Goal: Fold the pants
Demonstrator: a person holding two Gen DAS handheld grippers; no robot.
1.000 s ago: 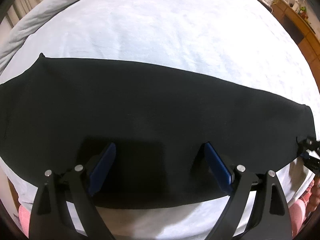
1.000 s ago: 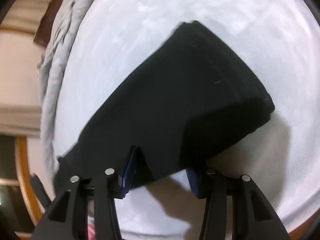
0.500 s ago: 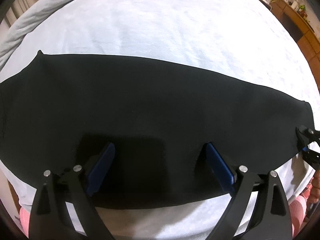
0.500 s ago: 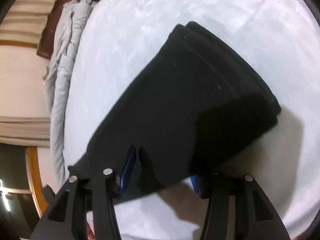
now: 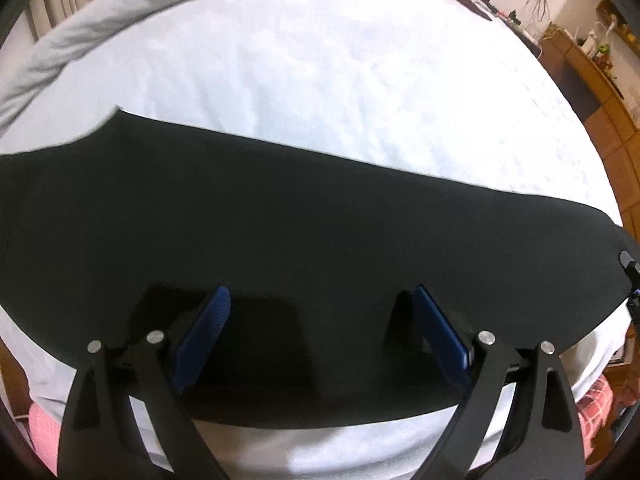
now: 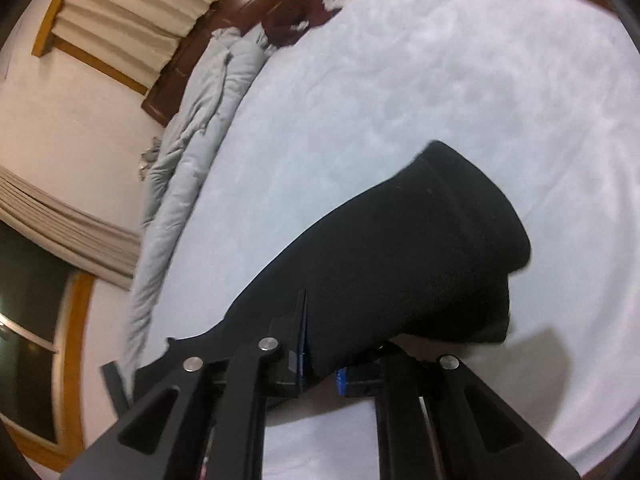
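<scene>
Black pants (image 5: 320, 220) lie flat in a long band across the white bed sheet (image 5: 320, 80). My left gripper (image 5: 320, 292) hovers over their near edge, open, both blue pads apart with only fabric beneath. At the right edge of this view, the right gripper (image 5: 630, 272) meets the pants' end. In the right wrist view the right gripper (image 6: 322, 354) is closing its jaws with the pants (image 6: 400, 260) between them. The pads pinch the near end of the cloth, which rises off the sheet (image 6: 440, 80) into a thick fold.
A rolled grey duvet (image 5: 100, 12) runs along the bed's far side, and the duvet (image 6: 192, 128) lies below a dark wooden headboard (image 6: 240, 12). Wooden furniture (image 5: 592, 80) stands at the right. A person's pink checked clothing (image 5: 596, 404) is close behind the grippers.
The right gripper's jaws came together on the pants' end and rose, lifting that end off the sheet. The left gripper drifted slightly, still open.
</scene>
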